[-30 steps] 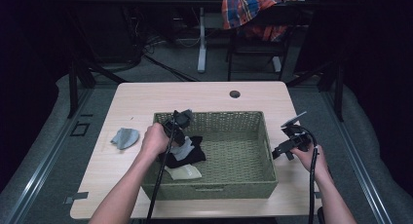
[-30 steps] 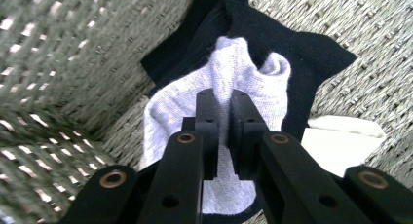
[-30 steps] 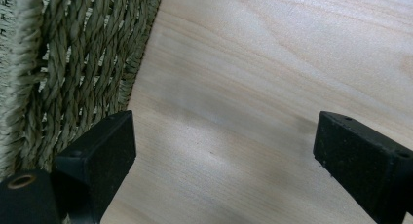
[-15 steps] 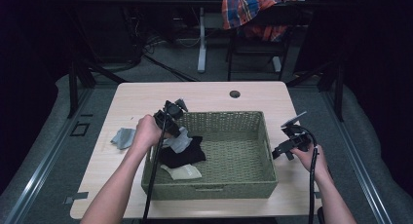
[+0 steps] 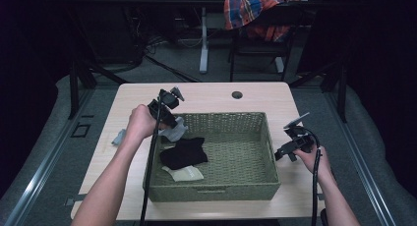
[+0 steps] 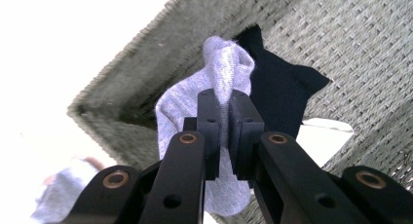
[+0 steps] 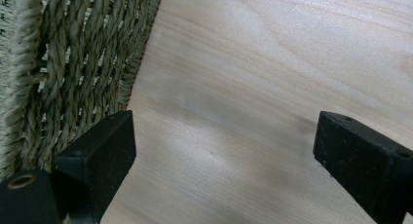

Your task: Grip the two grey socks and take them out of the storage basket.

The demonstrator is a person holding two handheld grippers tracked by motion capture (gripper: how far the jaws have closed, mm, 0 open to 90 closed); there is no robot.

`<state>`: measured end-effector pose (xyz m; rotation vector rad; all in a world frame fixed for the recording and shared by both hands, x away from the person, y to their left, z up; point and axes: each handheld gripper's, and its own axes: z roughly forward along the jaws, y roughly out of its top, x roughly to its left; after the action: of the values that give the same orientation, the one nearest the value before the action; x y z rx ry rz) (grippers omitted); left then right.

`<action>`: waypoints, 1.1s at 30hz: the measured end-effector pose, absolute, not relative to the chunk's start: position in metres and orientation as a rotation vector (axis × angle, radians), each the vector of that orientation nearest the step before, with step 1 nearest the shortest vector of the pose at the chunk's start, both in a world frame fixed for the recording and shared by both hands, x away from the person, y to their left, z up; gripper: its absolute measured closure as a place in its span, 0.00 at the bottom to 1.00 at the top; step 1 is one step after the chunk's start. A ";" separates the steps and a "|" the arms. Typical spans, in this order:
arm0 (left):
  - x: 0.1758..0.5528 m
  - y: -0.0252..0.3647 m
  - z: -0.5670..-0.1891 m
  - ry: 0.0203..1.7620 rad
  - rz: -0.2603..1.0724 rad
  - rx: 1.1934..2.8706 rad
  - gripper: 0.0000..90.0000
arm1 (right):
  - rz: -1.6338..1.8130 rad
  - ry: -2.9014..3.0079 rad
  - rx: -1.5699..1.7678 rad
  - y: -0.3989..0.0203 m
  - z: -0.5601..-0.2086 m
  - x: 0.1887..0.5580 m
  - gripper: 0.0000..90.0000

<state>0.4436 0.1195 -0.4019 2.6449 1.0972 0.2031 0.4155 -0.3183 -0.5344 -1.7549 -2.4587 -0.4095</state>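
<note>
While the left gripper clamps a grey sock over the basket's far-left corner, two socks remain inside; the right gripper idles, jaws apart.

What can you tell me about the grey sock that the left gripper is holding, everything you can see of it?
The grey sock is a soft, light grey knit, bunched and folded where the left gripper pinches it between its black jaws, its loose end hanging below them. It is lifted over the near-left corner of the woven basket, above the basket's left rim in the high view. Behind it, in the basket, lie a black sock and a pale one. Apart from the jaws, contact cannot be told.
</note>
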 end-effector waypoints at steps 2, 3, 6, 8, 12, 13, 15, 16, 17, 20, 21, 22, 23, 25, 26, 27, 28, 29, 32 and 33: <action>0.444 0.122 -0.395 1.100 0.219 2.631 0.95 | -0.408 -2.458 -1.754 -0.318 -0.535 0.416 0.09; 0.445 0.123 -0.391 1.100 0.225 2.622 0.95 | -0.437 -2.443 -1.787 -0.317 -0.536 0.414 0.09; 0.448 0.128 -0.380 1.107 0.249 2.604 0.95 | -0.426 -2.447 -1.774 -0.318 -0.536 0.415 0.09; 0.450 0.131 -0.373 1.120 0.267 2.594 0.95 | -0.427 -2.447 -1.774 -0.318 -0.536 0.415 0.09; 0.453 0.136 -0.365 1.139 0.285 2.590 0.95 | -0.436 -2.443 -1.787 -0.317 -0.536 0.414 0.09; 0.454 0.137 -0.363 1.143 0.291 2.586 0.95 | -0.442 -2.442 -1.792 -0.317 -0.537 0.414 0.09; 0.456 0.139 -0.360 1.148 0.298 2.586 0.95 | -0.415 -2.451 -1.762 -0.318 -0.535 0.416 0.09; 0.457 0.140 -0.359 1.152 0.305 2.585 0.95 | -0.424 -2.453 -1.777 -0.318 -0.536 0.415 0.09; 0.458 0.142 -0.357 1.157 0.306 2.581 0.95 | -0.425 -2.452 -1.782 -0.318 -0.536 0.415 0.09; 0.462 0.146 -0.354 1.179 0.318 2.572 0.95 | -0.414 -2.458 -1.763 -0.319 -0.536 0.415 0.09; 0.463 0.148 -0.353 1.186 0.319 2.568 0.95 | -0.391 -2.469 -1.740 -0.320 -0.534 0.416 0.09; 0.464 0.150 -0.351 1.192 0.324 2.561 0.95 | -0.383 -2.473 -1.734 -0.320 -0.534 0.416 0.09; 0.465 0.152 -0.350 1.200 0.325 2.554 0.95 | -0.398 -2.465 -1.750 -0.319 -0.535 0.416 0.09; 0.467 0.157 -0.347 1.215 0.335 2.538 0.95 | -0.399 -2.461 -1.756 -0.319 -0.535 0.416 0.09; 0.468 0.160 -0.345 1.222 0.337 2.534 0.95 | -0.381 -2.469 -1.736 -0.320 -0.534 0.416 0.09; 0.469 0.163 -0.343 1.239 0.345 2.519 0.95 | -0.439 -2.445 -1.777 -0.319 -0.537 0.414 0.09; 0.470 0.165 -0.342 1.246 0.348 2.518 0.95 | -0.420 -2.454 -1.777 -0.318 -0.536 0.415 0.09; 0.472 0.168 -0.340 1.264 0.355 2.508 0.95 | -0.415 -2.452 -1.775 -0.318 -0.536 0.415 0.09; 0.477 0.179 -0.338 1.299 0.358 2.496 0.95 | -0.410 -2.456 -1.768 -0.319 -0.536 0.415 0.09; 0.478 0.181 -0.338 1.312 0.363 2.494 0.95 | -0.408 -2.456 -1.767 -0.319 -0.536 0.415 0.09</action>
<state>0.4784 0.1810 -0.3381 2.4937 1.3122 0.3627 0.4151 -0.3188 -0.5358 -1.7675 -2.4559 -0.4084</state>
